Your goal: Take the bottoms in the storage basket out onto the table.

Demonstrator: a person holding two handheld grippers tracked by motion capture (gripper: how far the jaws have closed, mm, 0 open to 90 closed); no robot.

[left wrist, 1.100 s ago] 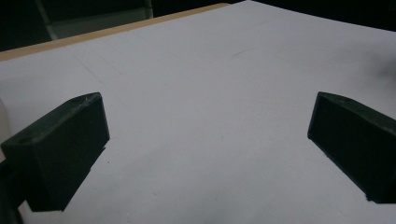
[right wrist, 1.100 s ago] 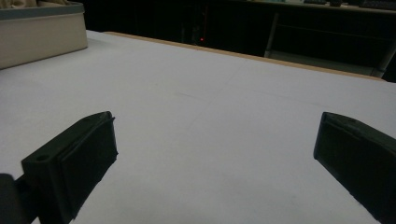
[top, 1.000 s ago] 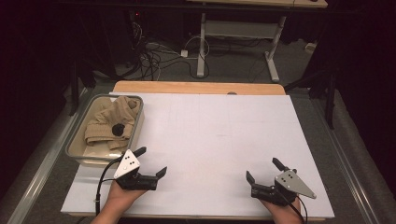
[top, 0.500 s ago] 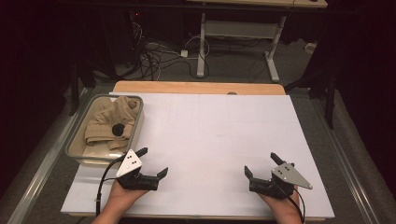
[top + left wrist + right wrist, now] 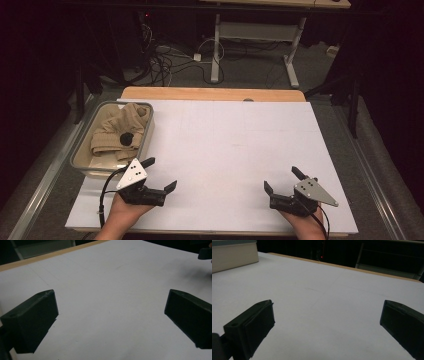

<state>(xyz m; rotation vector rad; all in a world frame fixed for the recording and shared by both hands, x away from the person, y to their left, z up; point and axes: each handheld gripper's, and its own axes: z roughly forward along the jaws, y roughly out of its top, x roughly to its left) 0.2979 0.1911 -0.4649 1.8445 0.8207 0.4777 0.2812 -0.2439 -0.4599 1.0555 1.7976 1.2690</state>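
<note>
Right now your left hand-held gripper [image 5: 161, 175] sits low at the near left of the tabletop [image 5: 230, 150], jaws spread wide and nothing between them; the left gripper view confirms it, bare white surface showing between the two black jaws. Your right hand-held gripper [image 5: 281, 181] rests at the near right, jaws equally wide apart and empty, and its own view shows the same blank sheet between them. The two grippers are well apart, both close to the near edge.

Just beyond your left gripper, at the left edge of the tabletop, stands a clear rectangular bin [image 5: 82, 150]. Inside it lies a bundle of tan cloth [image 5: 112, 132] with a small black object [image 5: 126, 138] on top; you cannot tell what that object is. The bin's near corner is just beside the left gripper's upper jaw. In the right gripper view the bin's pale wall [image 5: 234, 256] shows at far left.

A strip of wooden edge [image 5: 212, 94] runs along the far side. Behind the tabletop, on the floor, tangled cables [image 5: 165, 57] and a white desk frame [image 5: 250, 37] stand in the dark.
</note>
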